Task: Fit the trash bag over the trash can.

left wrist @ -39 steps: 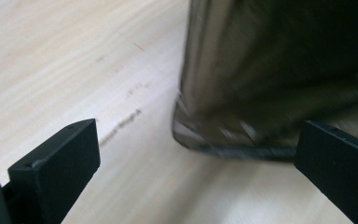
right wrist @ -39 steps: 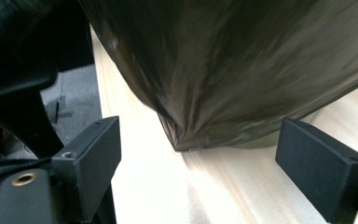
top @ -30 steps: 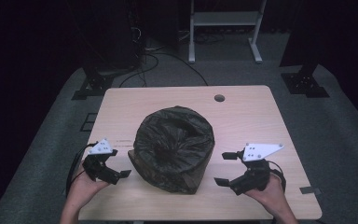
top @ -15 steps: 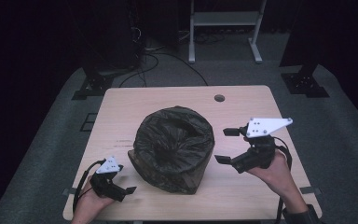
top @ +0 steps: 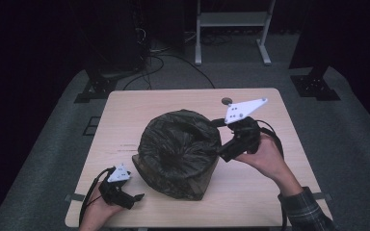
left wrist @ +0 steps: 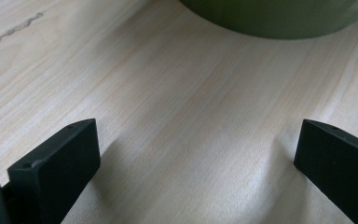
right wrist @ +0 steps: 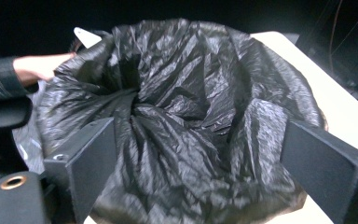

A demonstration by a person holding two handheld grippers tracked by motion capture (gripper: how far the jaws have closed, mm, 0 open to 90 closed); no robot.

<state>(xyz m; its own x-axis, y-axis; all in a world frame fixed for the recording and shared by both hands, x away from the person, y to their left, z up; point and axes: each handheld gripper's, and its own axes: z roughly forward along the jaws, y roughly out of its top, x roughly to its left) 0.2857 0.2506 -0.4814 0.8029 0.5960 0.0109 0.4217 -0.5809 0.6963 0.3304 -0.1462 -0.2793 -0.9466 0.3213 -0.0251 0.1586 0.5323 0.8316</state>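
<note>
Bin bag [top: 180,144], black crinkled plastic lining a green bin [top: 173,183], sits mid-table [top: 125,115], its gathered top sunk into a hollow. Right gripper [top: 219,139] is raised at the bag's right rim, jaws spread wide; in the right gripper view the bag [right wrist: 182,116] fills the gap between the fingers [right wrist: 86,158] with no grip on it. Left gripper [top: 137,196] is low at the table's near-left corner, jaws wide apart over bare wood [left wrist: 177,116], bin wall [left wrist: 279,18] just ahead of the fingers [left wrist: 58,163], not touching. Small round disc [top: 227,101] lies beyond the right gripper, near the far edge.
</note>
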